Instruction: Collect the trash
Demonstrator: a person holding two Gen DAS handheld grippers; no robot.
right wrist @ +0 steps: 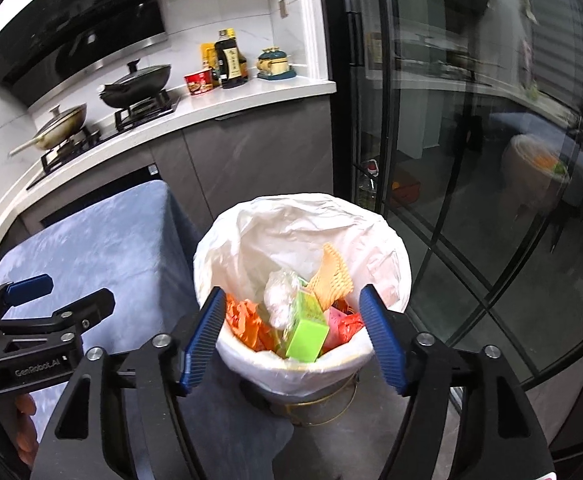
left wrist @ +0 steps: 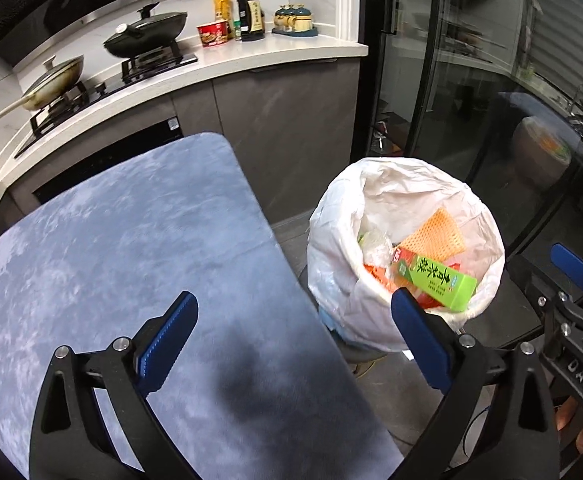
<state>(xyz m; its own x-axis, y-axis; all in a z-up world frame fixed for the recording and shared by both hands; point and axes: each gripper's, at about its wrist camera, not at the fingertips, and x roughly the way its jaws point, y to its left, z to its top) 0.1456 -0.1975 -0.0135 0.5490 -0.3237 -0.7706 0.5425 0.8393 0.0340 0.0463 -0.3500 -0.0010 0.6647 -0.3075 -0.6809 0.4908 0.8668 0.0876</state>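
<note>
A green carton [right wrist: 305, 330] lies tilted atop orange wrappers [right wrist: 247, 322], crumpled clear plastic [right wrist: 279, 294] and an orange waffle-textured cloth [right wrist: 333, 278] inside the white-lined trash bin [right wrist: 251, 240].

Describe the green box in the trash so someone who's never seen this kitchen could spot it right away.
Find the white-lined trash bin standing on the floor beside the blue-covered table. Inside, on top of the pile, lies the green box, next to an orange waffle-textured sheet and crumpled clear plastic. It is the only bright lime-green, rigid rectangular carton there.
</note>
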